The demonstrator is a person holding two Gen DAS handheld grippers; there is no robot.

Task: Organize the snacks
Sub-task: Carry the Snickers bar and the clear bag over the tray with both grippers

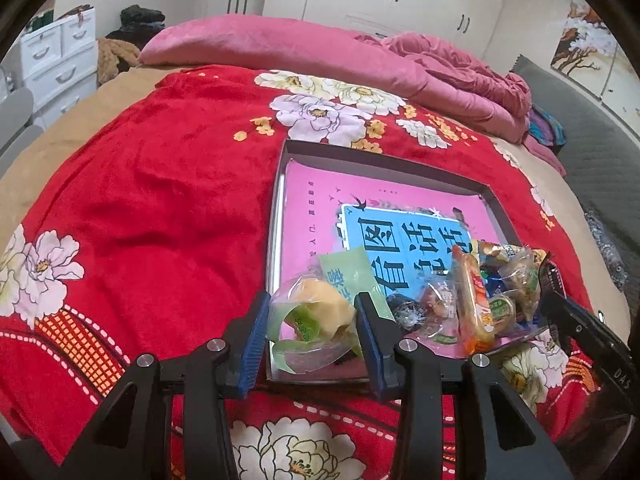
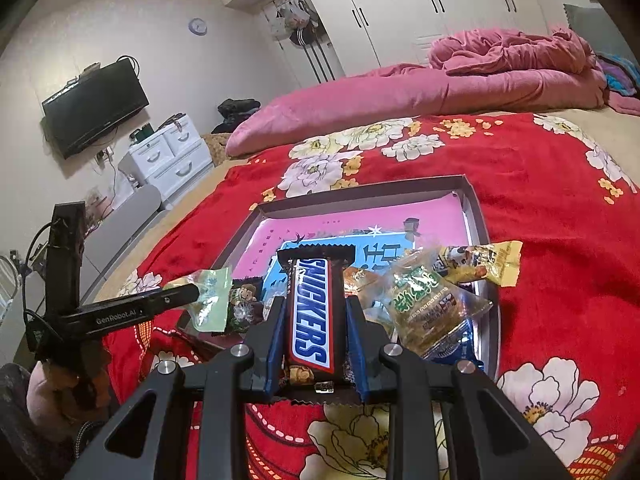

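**Op A:** Bedroom, as I read it: a red floral blanket [image 1: 160,208] over the bed, pink quilt [image 1: 280,44] at the far side, white wardrobes behind. On the blanket sat a shallow box [image 1: 384,160] with a pink-and-blue printed sheet in its bottom, and the snacks were heaped in its near end.

**Op B:** What did your left have?

**Op A:** My left tongs [image 1: 312,320] were pinching a clear-wrapped pastry [image 1: 320,312] with green print, over the box's near left corner. Both blue pads pressed on the wrapper. I couldn't tell whether it was lifted clear of the box floor.

**Op B:** And the pile?

**Op A:** Just right of it: a pale green packet [image 1: 352,276], a long orange bar [image 1: 474,304], small mixed sweets beyond.

**Op B:** Your right?

**Op A:** My right tongs [image 2: 314,316] were clamped on a Snickers bar [image 2: 314,312], lengthwise, held near the box's front edge.

**Op B:** So which step?

**Op A:** Sorting, I judged; both hands loaded. Next called for setting each piece down in open space farther along the box, well apart from the heap, then releasing without dragging the crinkly wrappers.
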